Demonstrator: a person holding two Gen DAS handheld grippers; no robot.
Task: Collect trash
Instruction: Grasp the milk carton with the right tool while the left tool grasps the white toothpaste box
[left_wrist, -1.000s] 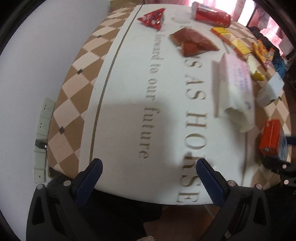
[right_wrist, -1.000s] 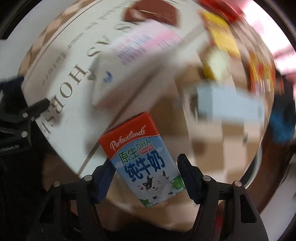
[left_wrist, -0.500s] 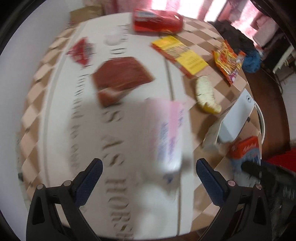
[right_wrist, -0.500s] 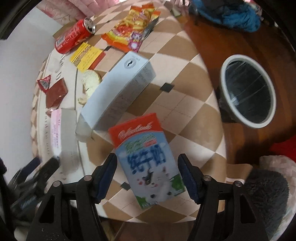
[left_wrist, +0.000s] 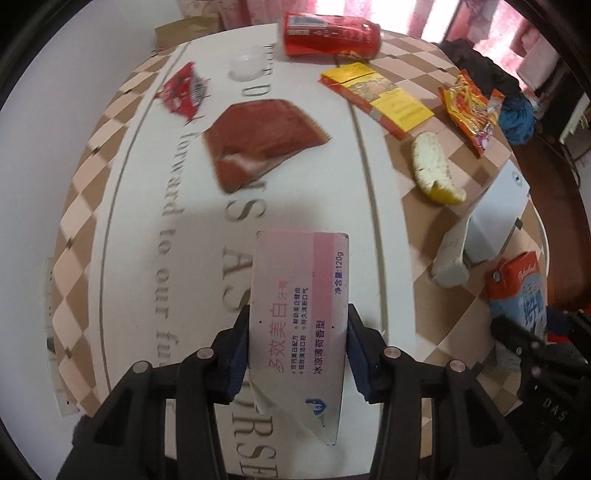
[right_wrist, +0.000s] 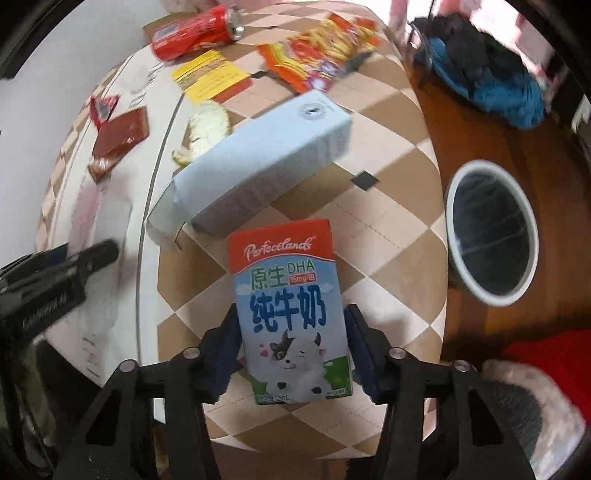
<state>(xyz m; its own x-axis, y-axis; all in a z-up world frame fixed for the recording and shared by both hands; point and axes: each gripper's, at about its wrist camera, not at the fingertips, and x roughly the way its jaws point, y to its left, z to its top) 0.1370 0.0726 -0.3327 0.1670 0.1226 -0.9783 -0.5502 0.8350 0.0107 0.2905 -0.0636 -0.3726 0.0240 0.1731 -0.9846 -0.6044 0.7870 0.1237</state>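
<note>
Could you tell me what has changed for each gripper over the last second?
The left gripper, wide open a second ago, has moved over the pink toothpaste box and its jaws are closing onto its sides. The right gripper has swung the milk carton toward the bin. The other litter stayed put.

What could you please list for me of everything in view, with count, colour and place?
Pink-and-white cardboard toothpaste box: one, between the closing left tool jaws.
Blue-and-red milk carton: one, between the closing right tool jaws.
Pale blue long carton: one, lying mid-table.
Red drink can: one, far edge, on its side.
Yellow flat box: one, near the can.
Orange snack bag: one, right of the yellow box.
Brown wrapper: one, centre.
Small red wrapper: one, far left.
Yellow-white peel: one, beside the yellow box.
White-rimmed bin: one, on the floor, right.
Left tool; right tool.
</note>
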